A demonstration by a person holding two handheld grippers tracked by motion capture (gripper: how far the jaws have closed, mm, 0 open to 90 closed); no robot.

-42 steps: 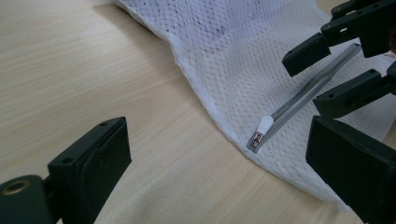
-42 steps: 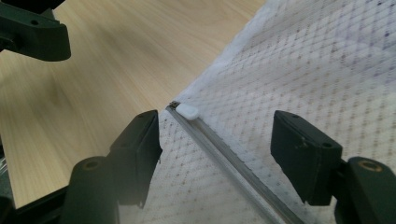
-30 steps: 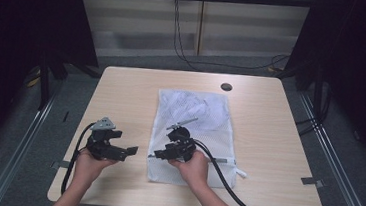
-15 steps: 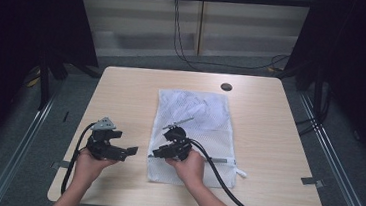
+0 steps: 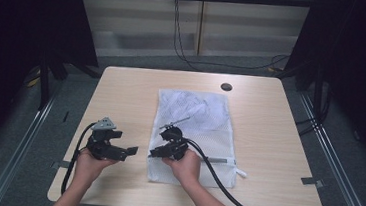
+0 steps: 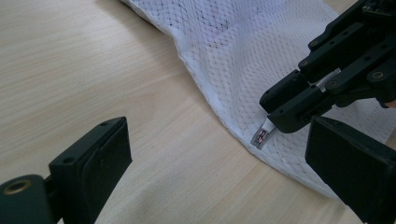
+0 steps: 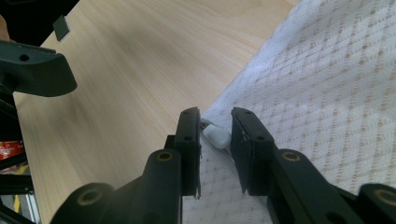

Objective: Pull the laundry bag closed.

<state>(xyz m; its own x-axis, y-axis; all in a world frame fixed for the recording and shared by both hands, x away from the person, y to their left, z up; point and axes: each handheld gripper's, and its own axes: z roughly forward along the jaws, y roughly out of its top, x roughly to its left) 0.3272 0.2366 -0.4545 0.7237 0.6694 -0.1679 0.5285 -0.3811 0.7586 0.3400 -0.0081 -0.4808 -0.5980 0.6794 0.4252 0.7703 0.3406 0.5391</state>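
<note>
A white mesh bag (image 5: 194, 119) lies flat on the wooden table (image 5: 278, 141). My right gripper (image 5: 154, 153) sits low at the bag's near left edge. In the right gripper view its jaws (image 7: 215, 112) have just been closing and stand narrowly apart around a small white zipper pull (image 7: 217, 136) on the bag's hem (image 7: 327, 70), without clearly pressing it. The left gripper view shows the same pull (image 6: 262, 135) poking out under the right gripper (image 6: 280, 107). My left gripper (image 5: 130, 153) is held open left of the bag, its jaws (image 6: 219, 135) wide and empty over bare wood.
A dark round grommet (image 5: 226, 86) sits near the table's far edge. The right gripper's black cable (image 5: 214, 176) trails across the bag's near end. A white tab (image 5: 240, 173) sticks out at the bag's near right corner. Tape marks (image 5: 312, 181) flag the table's right side.
The right gripper's jaws have drawn closer together at the bag's left edge, and the hand has shifted only slightly. The left gripper has kept still.
</note>
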